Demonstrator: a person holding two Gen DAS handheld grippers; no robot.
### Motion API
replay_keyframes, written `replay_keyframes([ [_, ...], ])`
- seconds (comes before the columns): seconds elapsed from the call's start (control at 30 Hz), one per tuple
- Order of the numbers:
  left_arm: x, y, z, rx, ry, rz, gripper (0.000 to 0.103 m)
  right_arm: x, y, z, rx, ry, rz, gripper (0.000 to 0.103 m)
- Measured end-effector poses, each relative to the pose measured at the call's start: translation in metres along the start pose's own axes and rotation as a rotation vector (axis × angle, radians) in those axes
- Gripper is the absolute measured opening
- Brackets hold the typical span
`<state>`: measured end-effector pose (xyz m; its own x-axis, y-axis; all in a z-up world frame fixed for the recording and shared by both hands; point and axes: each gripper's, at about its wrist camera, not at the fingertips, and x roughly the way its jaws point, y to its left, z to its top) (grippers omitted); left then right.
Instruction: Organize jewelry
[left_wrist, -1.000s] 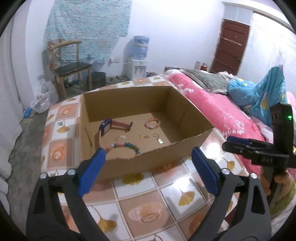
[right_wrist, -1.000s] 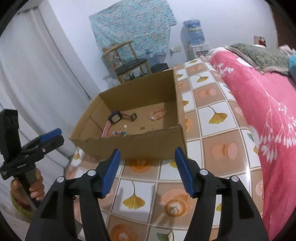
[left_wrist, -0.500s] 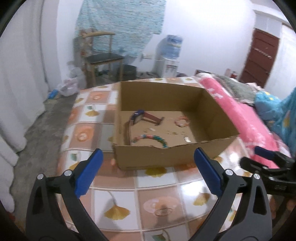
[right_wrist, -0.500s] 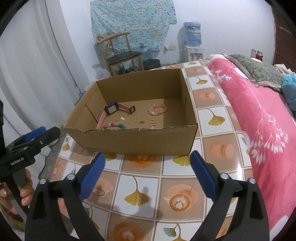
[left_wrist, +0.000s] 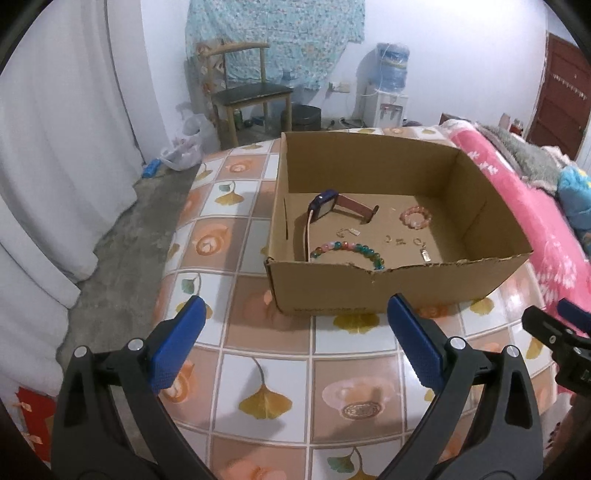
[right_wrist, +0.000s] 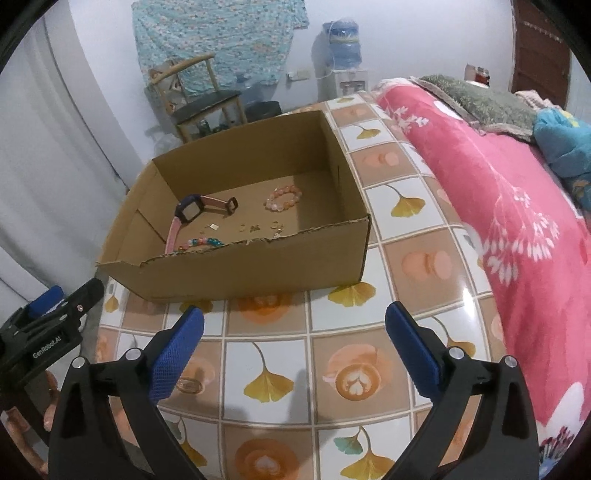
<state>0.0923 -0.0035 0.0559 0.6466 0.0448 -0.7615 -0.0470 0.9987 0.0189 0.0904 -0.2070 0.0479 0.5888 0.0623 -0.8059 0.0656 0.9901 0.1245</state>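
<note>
While both tools hover over the tiled table (left_wrist: 266, 354) short of the cardboard box (left_wrist: 402, 288), the left gripper (left_wrist: 295, 343) points down at a slant with its 2 blue pads spread wide and nothing between them. The right gripper (right_wrist: 295, 347) tilts down the same way; its jaws have just been opening and now stand wide apart, also empty. In the left wrist view the right tool shows at the right edge, and in the right wrist view the left tool shows at the left edge with fingers of a hand (right_wrist: 18, 424) below it.

The box sits open-topped on the table, its near wall torn along the top edge. Going left to right across its floor: a watch (left_wrist: 325, 206) with a dark blue case stands propped near the left wall, 1 pink strap running toward the near wall and the other strap stretching right. Just in front lies a multicoloured bead bracelet (left_wrist: 351, 249), close to the near wall. Several small metal pieces (left_wrist: 400, 242), too small to identify, are scattered mid-floor, with a small rectangular pendant (left_wrist: 425, 255) nearest the front. A pink bead bracelet (left_wrist: 415, 217) lies farther back on the right.
</note>
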Motion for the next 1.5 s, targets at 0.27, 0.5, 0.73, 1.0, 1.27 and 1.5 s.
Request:
replay_keyframes([
  [0.27, -0.002, -0.020, 0.002, 0.037, 0.019, 0.078, 0.095, -0.001, 0.002, 0.001, -0.020, -0.013, -0.038, 0.096],
  [0.5, 0.008, -0.019, 0.000, -0.023, 0.097, 0.097, 0.095, 0.004, 0.006, 0.001, -0.060, -0.009, -0.069, 0.096],
  [0.73, 0.006, -0.026, -0.001, -0.018, 0.102, 0.075, 0.095, 0.008, 0.010, 0.000, -0.076, 0.000, -0.076, 0.096],
  [1.0, 0.006, -0.026, -0.001, -0.034, 0.118, 0.044, 0.095, 0.009, 0.014, -0.002, -0.091, 0.004, -0.082, 0.096],
  [1.27, 0.004, -0.022, -0.002, -0.054, 0.122, 0.036, 0.095, 0.007, 0.015, -0.003, -0.094, 0.000, -0.084, 0.096],
  [1.5, 0.006, -0.020, -0.002, -0.059, 0.128, 0.031, 0.095, 0.007, 0.015, -0.003, -0.094, 0.000, -0.084, 0.096],
])
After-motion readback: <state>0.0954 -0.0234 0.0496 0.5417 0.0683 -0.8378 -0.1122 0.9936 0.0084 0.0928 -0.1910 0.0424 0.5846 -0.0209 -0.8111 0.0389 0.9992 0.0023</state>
